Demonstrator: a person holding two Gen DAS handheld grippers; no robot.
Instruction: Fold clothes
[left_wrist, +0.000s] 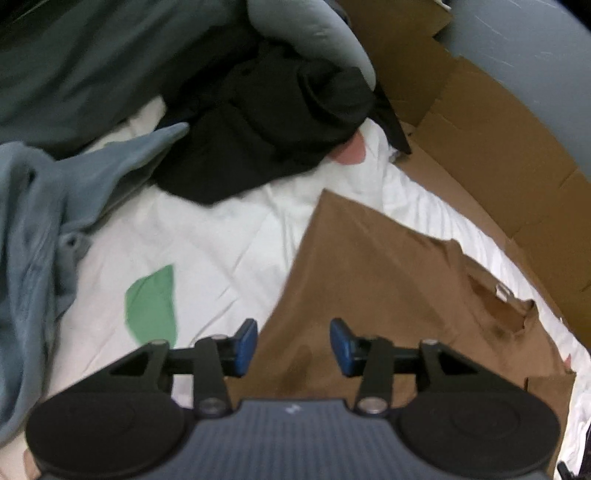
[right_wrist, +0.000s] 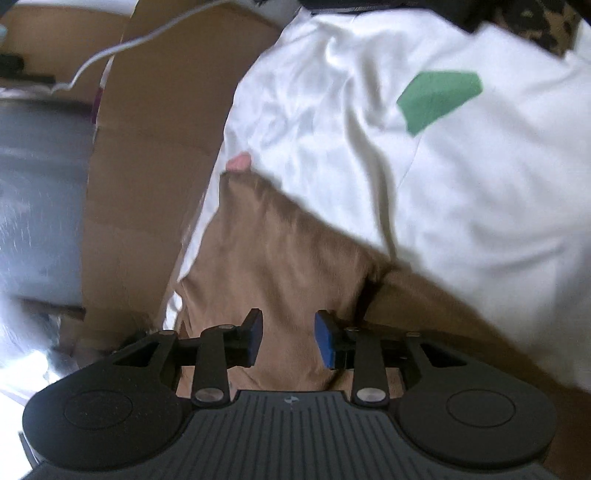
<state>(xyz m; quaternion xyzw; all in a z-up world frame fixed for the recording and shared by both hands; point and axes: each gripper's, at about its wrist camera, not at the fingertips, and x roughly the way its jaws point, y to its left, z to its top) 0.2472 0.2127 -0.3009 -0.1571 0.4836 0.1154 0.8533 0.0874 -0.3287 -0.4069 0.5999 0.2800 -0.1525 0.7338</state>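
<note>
Garments: one brown shirt (left_wrist: 388, 280), one black garment (left_wrist: 266, 129), one blue-grey garment (left_wrist: 40, 229). Green patch (left_wrist: 151, 306): one. Cardboard sheets (left_wrist: 491, 147): count unclear.

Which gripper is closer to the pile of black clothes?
Left. The left gripper hangs open above the brown shirt, with the black clothes ahead across the white sheet. The right gripper's view doesn't clearly show that pile.
</note>
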